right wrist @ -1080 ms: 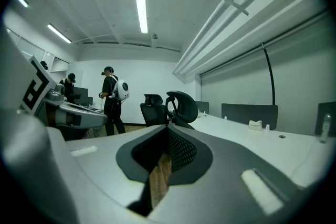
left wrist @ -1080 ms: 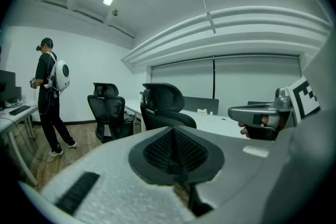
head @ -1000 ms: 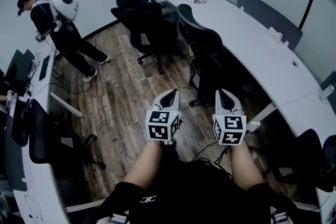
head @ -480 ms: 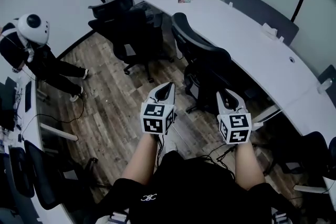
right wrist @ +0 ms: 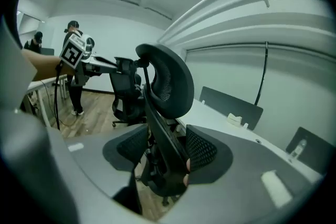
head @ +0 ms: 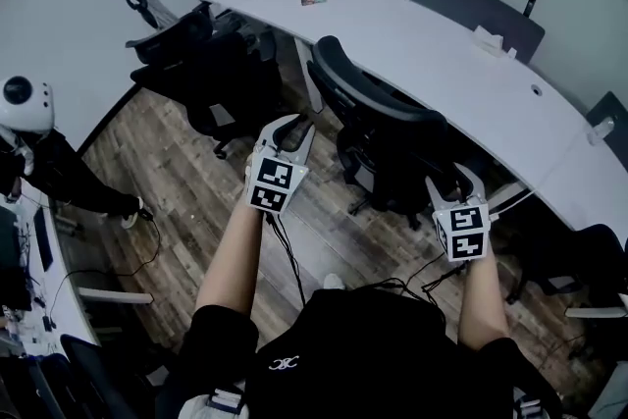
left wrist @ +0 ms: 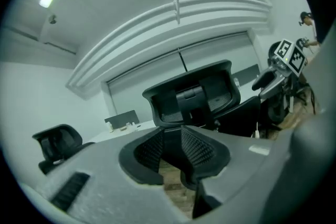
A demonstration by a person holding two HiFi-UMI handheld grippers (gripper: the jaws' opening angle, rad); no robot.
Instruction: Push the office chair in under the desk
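Wood-plank floor of an office room, seen from above, with a long curved white table running from upper left to lower right. A black mesh-backed office chair with a headrest stands at the table's near edge. Its backrest is turned toward the operator and its seat faces the table; judging by the head view, it is not yet tucked fully beneath.

Left claw: jaws apart, nothing between them. It hovers near the left edge of the backrest, apart from it, and its own view looks squarely at the backrest.

Right claw: jaws likewise parted, clamped on nothing. It sits at the chair's right side. Its own view shows the backrest edge-on, the spine lined up with the gap between the jaws; whether a pad touches the frame cannot be told.

Probable hazards:
- (a) An uneven shove from one claw alone would likely swivel the chair on its base rather than roll it straight, so that an armrest meets the table's edge.
- (b) The black cable running below the left claw could foul a caster or a foot.
- (c) A parted claw pressed on springy mesh may slip off sideways.
- (d) The neighbouring black chairs to the left and a dark chair at lower right leave limited room for a skewed path.

A person in dark clothes is well apart at far left, away from the chair's likely path
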